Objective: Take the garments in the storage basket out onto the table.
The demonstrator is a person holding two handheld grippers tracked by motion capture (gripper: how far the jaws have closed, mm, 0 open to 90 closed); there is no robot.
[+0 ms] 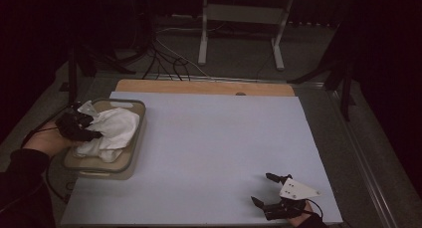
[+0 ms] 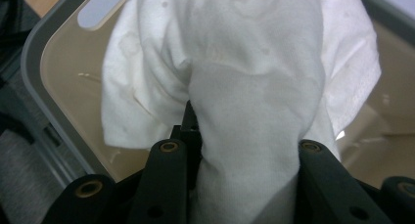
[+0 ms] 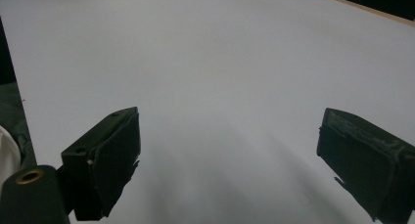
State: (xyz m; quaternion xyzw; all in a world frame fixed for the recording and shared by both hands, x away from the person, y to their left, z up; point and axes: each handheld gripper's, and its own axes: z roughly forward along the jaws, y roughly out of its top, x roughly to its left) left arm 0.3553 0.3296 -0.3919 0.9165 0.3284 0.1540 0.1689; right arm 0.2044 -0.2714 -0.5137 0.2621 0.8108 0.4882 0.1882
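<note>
At the left edge of the worktop (image 1: pixel 209 148) sits a shallow tan tray (image 1: pixel 130 153) with a grey rim. A crumpled white cloth (image 1: pixel 114 131) lies bunched inside it. The left gripper (image 1: pixel 88 132) reaches in from the tray's left side, and its jaws are clamped on the cloth: in the left gripper view a thick fold of the fabric (image 2: pixel 244 150) is pinched between the two black jaws, the rest spreading out ahead over the tray floor (image 2: pixel 63 87). Well apart, near the worktop's front right corner, the right gripper (image 1: pixel 263 189) rests with its jaws spread wide, only bare surface between them, far from the cloth.
</note>
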